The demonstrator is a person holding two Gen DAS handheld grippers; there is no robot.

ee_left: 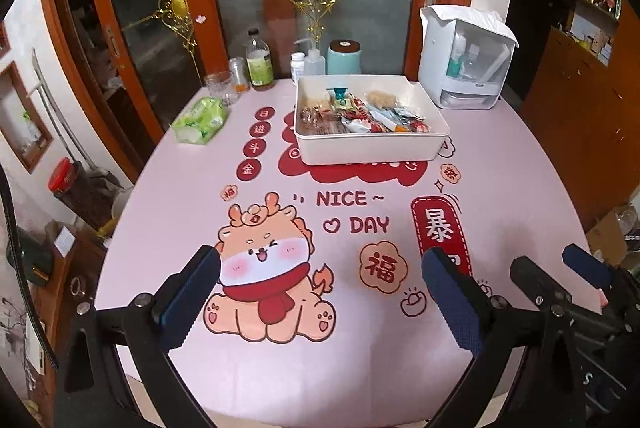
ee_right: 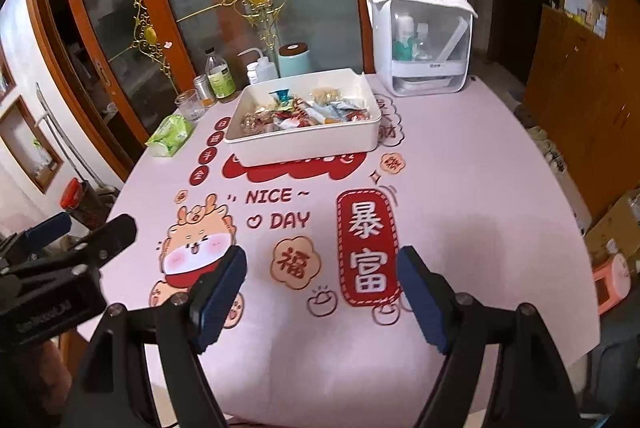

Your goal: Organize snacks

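Both the left gripper (ee_left: 320,292) and right gripper (ee_right: 322,292) hung wide open and empty over the bare mat (ee_left: 500,188), the snack bin (ee_left: 372,146) well beyond. Bottles (ee_left: 259,62) and a tissue pack (ee_left: 202,120) flanked it. Only the right view showed a pink box (ee_right: 610,282) off-table.

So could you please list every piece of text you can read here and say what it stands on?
"NICE ~ DAY": pink table mat, printed mid-mat.
"暴富": red panel on the mat.
"福": orange flower badge.
"日进斗金": four red circles.
Green bottle label, snack wrappers in the white bin: too small to read.
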